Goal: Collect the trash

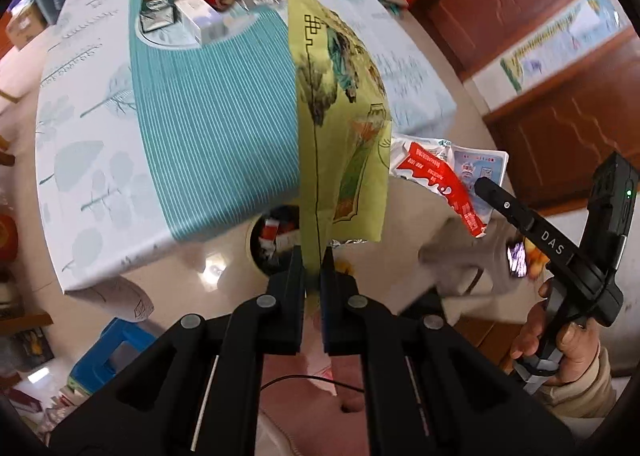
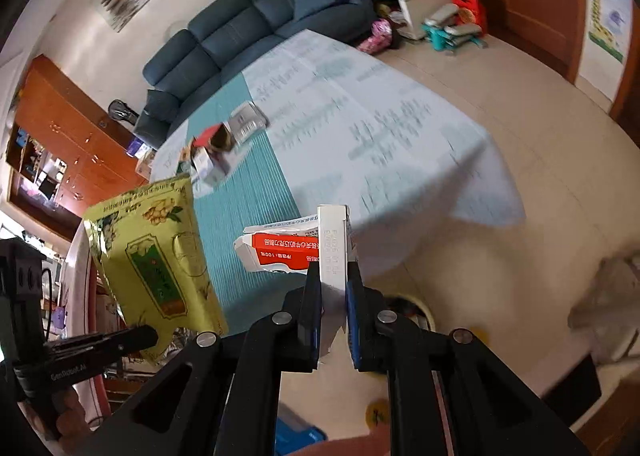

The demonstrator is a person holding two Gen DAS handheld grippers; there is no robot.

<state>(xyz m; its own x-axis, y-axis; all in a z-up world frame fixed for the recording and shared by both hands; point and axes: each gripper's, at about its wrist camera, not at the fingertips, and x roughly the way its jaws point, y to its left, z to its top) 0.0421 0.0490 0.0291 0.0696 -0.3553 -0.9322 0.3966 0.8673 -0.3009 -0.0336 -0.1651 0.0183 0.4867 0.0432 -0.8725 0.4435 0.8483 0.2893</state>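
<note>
My left gripper (image 1: pixel 314 256) is shut on a yellow-green printed pouch (image 1: pixel 340 111) and holds it in the air beside the table; the pouch also shows in the right wrist view (image 2: pixel 156 268). My right gripper (image 2: pixel 334 280) is shut on a torn white and red carton (image 2: pixel 316 248), also held in the air; the carton also shows in the left wrist view (image 1: pixel 436 171). A round trash bin (image 1: pixel 276 236) with wrappers inside stands on the floor just below the left gripper. Several small boxes (image 1: pixel 196 11) remain on the table.
The table (image 1: pixel 180 127) has a teal and pale cloth hanging over its edge. A blue stool (image 1: pixel 108 352) stands at the lower left. Wooden doors (image 1: pixel 540 35) are to the right. A dark sofa (image 2: pixel 248 27) stands behind the table.
</note>
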